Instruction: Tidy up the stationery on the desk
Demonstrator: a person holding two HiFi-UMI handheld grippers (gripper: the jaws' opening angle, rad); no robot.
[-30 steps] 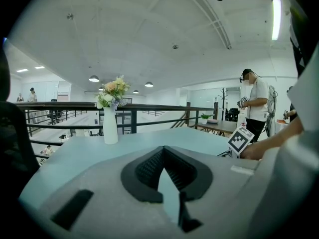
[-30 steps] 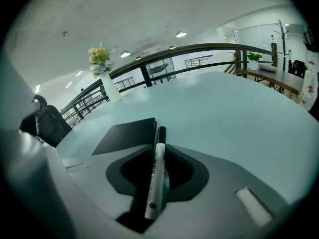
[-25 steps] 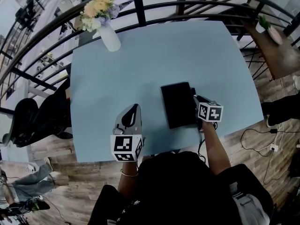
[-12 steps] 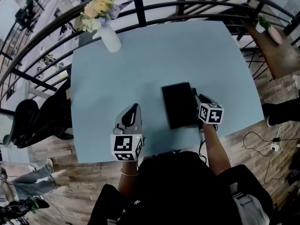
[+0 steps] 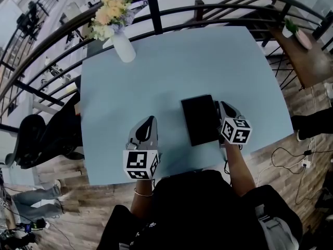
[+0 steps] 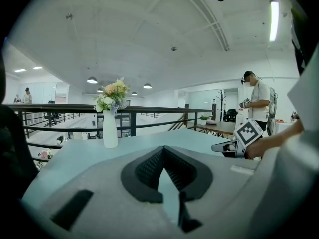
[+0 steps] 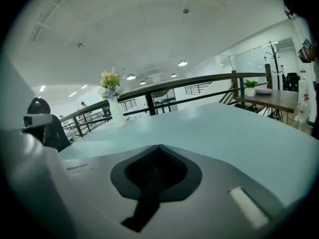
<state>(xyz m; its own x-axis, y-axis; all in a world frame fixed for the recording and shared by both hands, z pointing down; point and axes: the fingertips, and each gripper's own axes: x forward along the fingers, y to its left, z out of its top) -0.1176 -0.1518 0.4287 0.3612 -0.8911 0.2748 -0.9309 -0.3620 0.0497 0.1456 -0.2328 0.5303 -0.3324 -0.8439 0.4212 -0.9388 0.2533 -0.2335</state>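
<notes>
Pale blue table [image 5: 171,66] on a railed mezzanine fills the head view. It is bare but for a vase [image 5: 124,46] of flowers at its far left corner and a flat black case [image 5: 200,120] lying closed near the near right edge, its long sides running away from the person. No loose pens or other stationery show, so I judge the tidying about done, with the case left squared up within reach. The left gripper [image 5: 149,123] rests low over the near left of the table, well apart from the case, likely parked out of the way. The right gripper [image 5: 223,106] sits just beside the case's right edge, the forearm coming straight in from the body. In the left gripper view, its jaws are pressed together with nothing between them, aimed slightly downward across the table toward the vase, with the other gripper off to the right. In the right gripper view, these jaws have just been closing and meet on nothing, tilted down over bare tabletop with the case out of sight. Whether this gripper touches the case I cannot tell.
</notes>
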